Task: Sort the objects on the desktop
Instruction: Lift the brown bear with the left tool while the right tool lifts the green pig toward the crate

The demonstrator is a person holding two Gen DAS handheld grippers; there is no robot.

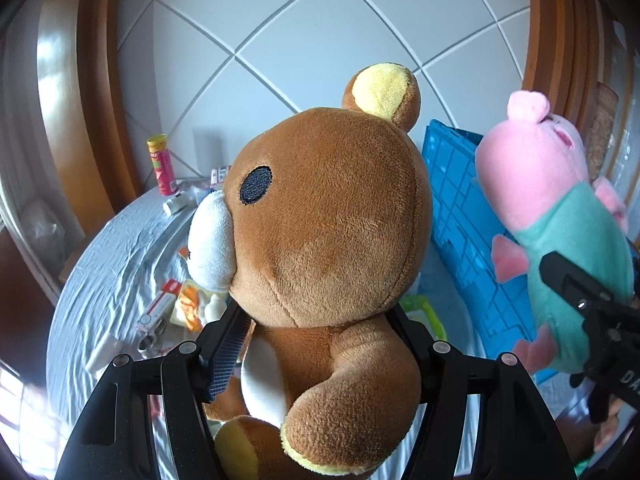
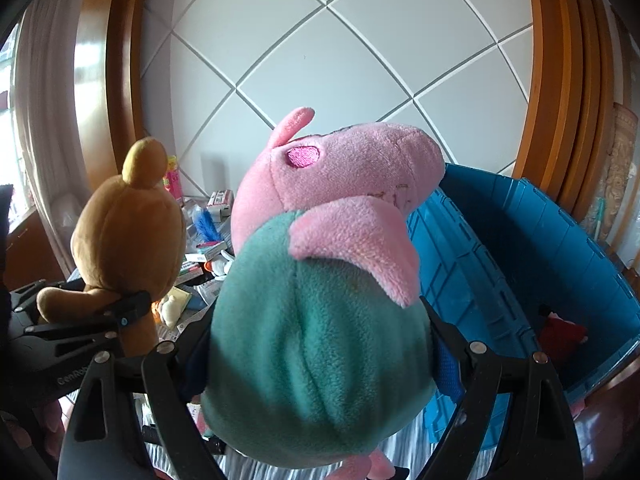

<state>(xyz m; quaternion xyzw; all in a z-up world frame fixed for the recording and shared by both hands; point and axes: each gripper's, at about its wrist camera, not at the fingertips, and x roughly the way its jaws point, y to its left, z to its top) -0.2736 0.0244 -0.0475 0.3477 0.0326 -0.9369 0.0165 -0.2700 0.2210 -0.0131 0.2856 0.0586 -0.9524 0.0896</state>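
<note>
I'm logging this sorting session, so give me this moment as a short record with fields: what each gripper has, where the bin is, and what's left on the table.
left gripper: shut on the brown bear, held up off the table
right gripper: shut on the pink pig, also held up
blue bin: open, to the right of both toys, something red inside
table: small clutter remains, including a pink and yellow tube at the far edge
toys: apart, not touching

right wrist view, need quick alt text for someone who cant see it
The right gripper holds a pink pig plush in a green top, lifted beside an open blue crate. To its left, the left gripper holds a brown bear plush above a cluttered table.
</note>
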